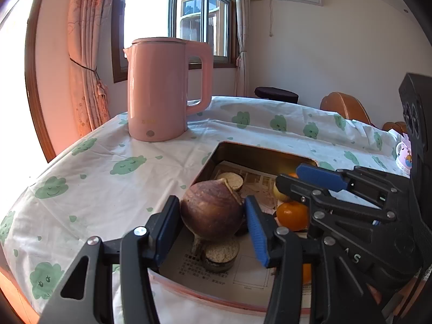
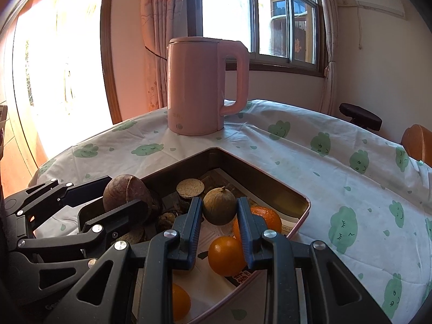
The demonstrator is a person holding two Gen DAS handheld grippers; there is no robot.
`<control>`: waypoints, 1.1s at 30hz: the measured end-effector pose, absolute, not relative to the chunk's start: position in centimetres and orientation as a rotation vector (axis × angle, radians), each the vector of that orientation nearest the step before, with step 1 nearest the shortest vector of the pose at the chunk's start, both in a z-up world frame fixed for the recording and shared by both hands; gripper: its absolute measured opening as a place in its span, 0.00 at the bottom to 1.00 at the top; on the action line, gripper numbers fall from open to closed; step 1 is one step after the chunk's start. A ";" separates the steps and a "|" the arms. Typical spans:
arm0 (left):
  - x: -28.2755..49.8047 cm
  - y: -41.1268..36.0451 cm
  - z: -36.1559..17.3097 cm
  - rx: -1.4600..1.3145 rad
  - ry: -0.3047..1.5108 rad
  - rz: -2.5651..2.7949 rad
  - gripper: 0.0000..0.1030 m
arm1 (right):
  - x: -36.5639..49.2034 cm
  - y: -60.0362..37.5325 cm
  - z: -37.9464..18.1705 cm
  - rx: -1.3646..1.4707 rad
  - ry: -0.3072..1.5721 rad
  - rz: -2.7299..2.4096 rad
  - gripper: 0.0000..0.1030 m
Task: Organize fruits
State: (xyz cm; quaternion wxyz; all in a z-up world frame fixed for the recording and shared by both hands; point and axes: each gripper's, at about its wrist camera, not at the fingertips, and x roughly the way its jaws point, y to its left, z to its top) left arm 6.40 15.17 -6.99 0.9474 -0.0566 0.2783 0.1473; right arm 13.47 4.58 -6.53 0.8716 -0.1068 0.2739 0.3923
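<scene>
Table (image 1: 89,178): spread under both grippers, covered in a white cloth printed with green clouds.
Kettle (image 1: 164,89): pink, upright on the cloth, well beyond the tray and past both sets of fingertips.
Tray (image 2: 259,172): metal, paper-lined, directly beneath both grippers; it holds the fruit.
Left gripper (image 1: 213,216): blue pads clamped on the sides of a big brown round fruit (image 1: 212,210), held above the tray's near corner.
Right gripper (image 2: 219,206): jaws closed on a smaller greenish-brown round fruit (image 2: 219,205), stem up, pinched at the fingertips over the tray.
Oranges: one (image 2: 226,255) lies in the tray just below the right gripper's fingers, another (image 2: 266,217) just right of them, partly hidden.
Brown discs: one (image 1: 221,253) sits in the tray below the left gripper's fruit, one (image 1: 230,181) just beyond it.
</scene>
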 end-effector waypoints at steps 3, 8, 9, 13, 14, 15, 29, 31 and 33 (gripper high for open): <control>6.2 15.1 -6.8 -0.109 0.561 0.299 0.55 | 13.5 4.3 -6.5 -0.216 0.568 0.802 0.36; 5.6 14.8 -6.4 -0.098 0.536 0.298 0.68 | 13.3 2.9 -6.2 -0.187 0.552 0.787 0.43; 5.5 14.7 -6.4 -0.097 0.532 0.293 0.70 | 13.3 2.6 -6.1 -0.183 0.546 0.780 0.46; 5.2 14.4 -6.1 -0.087 0.511 0.290 0.76 | 12.9 1.5 -5.9 -0.166 0.523 0.753 0.56; 5.2 14.4 -6.1 -0.089 0.505 0.291 0.77 | 12.7 1.2 -5.8 -0.165 0.513 0.744 0.57; 5.1 14.4 -6.0 -0.092 0.497 0.292 0.78 | 12.6 0.9 -5.7 -0.164 0.504 0.736 0.60; 4.3 14.7 -5.7 -0.115 0.445 0.314 0.84 | 11.3 -0.6 -4.9 -0.150 0.414 0.691 0.71; 4.3 14.7 -5.8 -0.117 0.442 0.315 0.85 | 11.2 -0.9 -4.9 -0.141 0.406 0.683 0.74; 4.2 14.7 -5.8 -0.117 0.436 0.319 0.85 | 11.1 -1.1 -4.8 -0.130 0.396 0.679 0.76</control>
